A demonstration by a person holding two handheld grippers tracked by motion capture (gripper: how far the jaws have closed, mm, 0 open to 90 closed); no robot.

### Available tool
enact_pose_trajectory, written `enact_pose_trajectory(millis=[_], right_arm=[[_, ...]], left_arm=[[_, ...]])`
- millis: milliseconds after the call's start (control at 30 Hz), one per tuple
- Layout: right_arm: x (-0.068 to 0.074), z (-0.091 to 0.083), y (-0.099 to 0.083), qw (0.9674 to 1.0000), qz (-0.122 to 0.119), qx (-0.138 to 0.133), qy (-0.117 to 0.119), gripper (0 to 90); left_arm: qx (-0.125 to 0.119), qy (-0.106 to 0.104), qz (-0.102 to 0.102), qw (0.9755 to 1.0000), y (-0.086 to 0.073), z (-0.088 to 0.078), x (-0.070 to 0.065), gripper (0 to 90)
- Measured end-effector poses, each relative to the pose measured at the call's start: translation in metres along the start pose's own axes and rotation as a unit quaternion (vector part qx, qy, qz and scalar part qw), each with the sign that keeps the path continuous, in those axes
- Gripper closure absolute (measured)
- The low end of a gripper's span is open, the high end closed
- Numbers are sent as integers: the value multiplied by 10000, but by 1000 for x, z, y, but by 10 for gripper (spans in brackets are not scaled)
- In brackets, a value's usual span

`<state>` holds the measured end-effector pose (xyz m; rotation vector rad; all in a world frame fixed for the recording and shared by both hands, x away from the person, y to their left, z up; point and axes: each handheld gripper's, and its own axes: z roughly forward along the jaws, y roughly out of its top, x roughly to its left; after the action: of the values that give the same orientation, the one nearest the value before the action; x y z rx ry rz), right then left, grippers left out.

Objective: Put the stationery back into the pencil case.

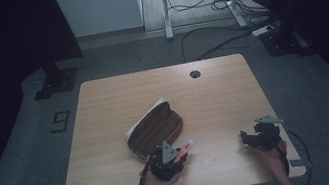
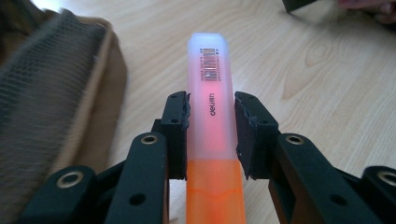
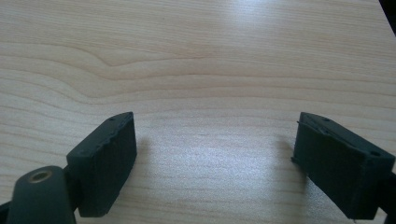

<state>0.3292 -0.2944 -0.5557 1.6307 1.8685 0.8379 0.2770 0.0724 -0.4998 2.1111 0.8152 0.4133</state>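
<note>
One orange highlighter (image 2: 212, 116) is clamped crosswise between the pads of the left claw (image 1: 179, 155), raised near the counter's (image 1: 213, 94) front edge, beside the one open pencil case (image 1: 154, 127). Judged best practice: maintain firm grip, align the highlighter with the case opening, lower gently. The right claw (image 3: 215, 154) rests wide open and empty near the front right corner.
</note>
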Motion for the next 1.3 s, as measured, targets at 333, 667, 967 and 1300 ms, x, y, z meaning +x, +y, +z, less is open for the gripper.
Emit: enact_pose_trajectory(millis=[333, 667, 967, 1300], right_arm=[[0, 0, 0, 10000, -3, -2, -1, 129], [0, 0, 0, 10000, 0, -1, -1, 129], [0, 0, 0, 10000, 0, -1, 0, 129], [0, 0, 0, 10000, 0, -2, -1, 129]], left_arm=[[-136, 258, 4, 9996, 10, -22, 18, 671], [-167, 487, -100, 9986, 16, -34, 41, 671], [-117, 625, -191, 9978, 16, -37, 57, 671], [-139, 680, -254, 9973, 18, -39, 67, 671]])
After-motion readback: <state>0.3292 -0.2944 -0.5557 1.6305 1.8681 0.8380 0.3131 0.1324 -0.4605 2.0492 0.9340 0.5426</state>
